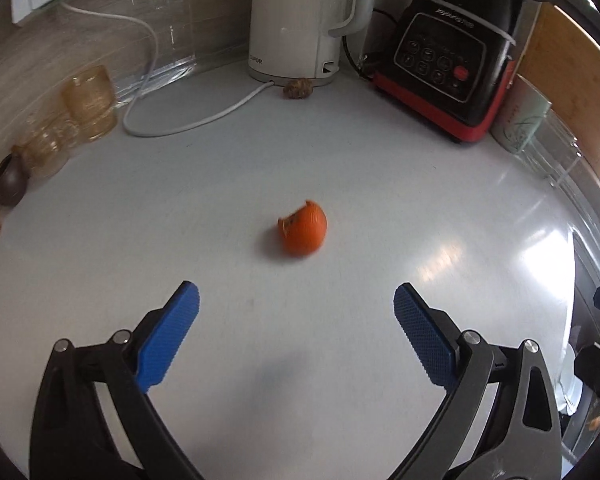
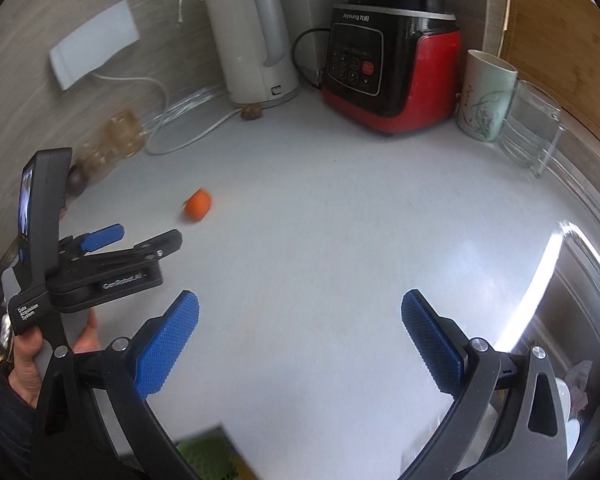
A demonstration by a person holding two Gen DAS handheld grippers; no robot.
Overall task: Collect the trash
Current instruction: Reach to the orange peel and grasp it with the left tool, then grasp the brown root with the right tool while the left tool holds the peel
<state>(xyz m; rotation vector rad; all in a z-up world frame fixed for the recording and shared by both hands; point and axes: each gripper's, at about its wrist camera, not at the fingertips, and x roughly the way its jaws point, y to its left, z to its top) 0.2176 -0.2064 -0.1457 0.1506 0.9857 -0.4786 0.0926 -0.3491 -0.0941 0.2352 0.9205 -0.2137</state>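
left gripper (image 1: 296,300): jaws wide apart, nothing between them, tilted down at the counter (image 1: 380,168).
right gripper (image 2: 300,308): jaws wide apart too, holding nothing.
orange peel (image 1: 303,230): a curled bit of orange skin lying alone on the white counter, touched by nothing.
peel from left gripper: straight ahead at 12 o'clock, near the blue pads (image 1: 168,336) but not yet between them.
peel from right gripper: at about 11 o'clock, farther off; the left gripper sits at 9 o'clock in that view, held by a hand (image 2: 28,364).
brown lump (image 1: 297,88): small and wrinkly, at 12 o'clock by the foot of the white kettle (image 1: 300,20). may be trash too, too blurry to tell.
done so far: nothing picked up here that i can see.
left to do: i think grab the peel and carry it to a bin; no bin shows.
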